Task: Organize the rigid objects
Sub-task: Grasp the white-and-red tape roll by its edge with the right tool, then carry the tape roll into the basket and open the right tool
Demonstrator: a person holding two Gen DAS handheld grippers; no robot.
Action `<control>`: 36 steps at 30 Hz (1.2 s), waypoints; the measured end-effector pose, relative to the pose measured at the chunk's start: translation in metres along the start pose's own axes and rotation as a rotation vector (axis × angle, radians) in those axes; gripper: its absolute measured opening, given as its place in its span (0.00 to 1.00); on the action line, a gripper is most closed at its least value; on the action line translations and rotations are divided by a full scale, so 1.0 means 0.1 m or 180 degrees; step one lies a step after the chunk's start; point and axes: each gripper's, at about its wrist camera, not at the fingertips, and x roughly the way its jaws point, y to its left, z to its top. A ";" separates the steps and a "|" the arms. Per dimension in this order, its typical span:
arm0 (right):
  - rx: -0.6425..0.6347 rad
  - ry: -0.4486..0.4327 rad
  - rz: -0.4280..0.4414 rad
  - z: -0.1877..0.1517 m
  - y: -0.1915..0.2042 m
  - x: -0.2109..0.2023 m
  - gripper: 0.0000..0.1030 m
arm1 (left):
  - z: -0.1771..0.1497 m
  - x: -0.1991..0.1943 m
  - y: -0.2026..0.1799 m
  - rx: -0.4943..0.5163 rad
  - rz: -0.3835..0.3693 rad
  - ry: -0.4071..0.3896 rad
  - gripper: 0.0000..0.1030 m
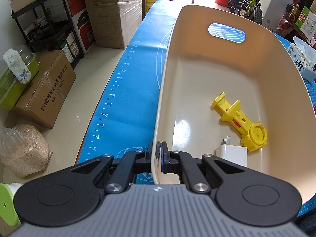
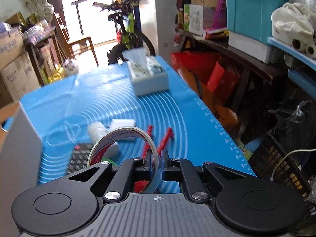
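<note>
- Left wrist view: we see the left gripper (image 1: 158,152) clamped on the beige bin (image 1: 197,59) wall; the yellow part (image 1: 240,121) lies inside at 3 o'clock, beside the white charger (image 1: 232,155).
- Right wrist view: the right gripper (image 2: 157,159) is closed on the tape roll (image 2: 122,138); the red clips (image 2: 165,138) lie at 12 o'clock on the blue mat (image 2: 110,98).

Right wrist view is smearing with motion blur: tissue box (image 2: 148,74) print unreadable, calculator (image 2: 79,159) keys illegible. Tape roll (image 2: 122,146) is covering part of the white bottle (image 2: 100,136) and red clamp (image 2: 158,140). Bin (image 2: 17,136) is running off frame at 9 o'clock. Left wrist view: gripper linkage is hiding the charger's (image 1: 232,155) lower half.
</note>
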 end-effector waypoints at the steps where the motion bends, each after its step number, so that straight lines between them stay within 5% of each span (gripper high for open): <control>1: 0.0007 -0.0035 0.0039 0.03 0.03 -0.04 0.18 | 0.00 0.00 0.00 -0.0006 -0.0006 0.0001 0.07; 10: -0.0132 -0.0293 0.0621 0.25 0.55 -0.44 0.18 | 0.00 0.00 0.00 -0.0023 -0.0007 -0.0002 0.07; 22: -0.0875 -0.0291 0.1342 0.17 1.84 -0.64 0.18 | 0.00 -0.01 0.00 -0.0023 -0.0010 -0.0018 0.07; 36: -0.1657 0.0368 0.1317 -0.42 2.61 -0.45 0.18 | 0.01 -0.02 0.02 -0.0007 -0.0040 -0.0043 0.07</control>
